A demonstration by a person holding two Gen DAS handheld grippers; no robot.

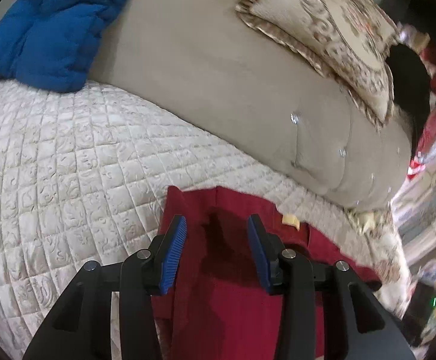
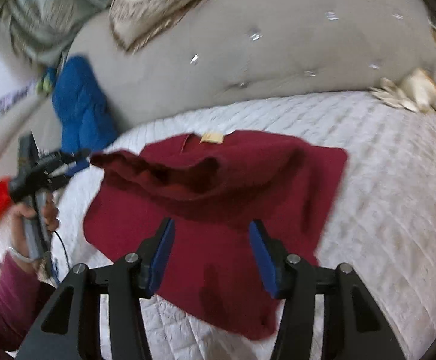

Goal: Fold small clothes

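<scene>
Left wrist view: left gripper (image 1: 217, 226) hangs over the red garment (image 1: 236, 270) on the quilt (image 1: 52, 165), blue pads (image 1: 176, 240) parted with a moderate gap, nothing between them, only cloth below. Same view gives the tan sofa back (image 1: 218, 75), a patterned pillow (image 1: 332, 36) leaning on it, and a blue jacket (image 1: 46, 24) at upper left. Clutter at the right edge is too blurred to read. Right wrist view shows what the left cannot: the whole garment (image 2: 218, 186) spread on the quilt (image 2: 383, 180), one flap folded over toward the left, a yellow label (image 2: 212, 138) at its far edge near the sofa back (image 2: 248, 60). Right gripper (image 2: 211, 231) sits above the near part of the garment, jaws wide, empty. This view also catches the left gripper (image 2: 81, 156) from the side, just beside the tip of the folded flap; contact cannot be told through the blur. A hand (image 2: 34, 219) in a maroon sleeve (image 2: 4, 306) grips its handle. Blue jacket (image 2: 80, 105) lies behind it.
</scene>
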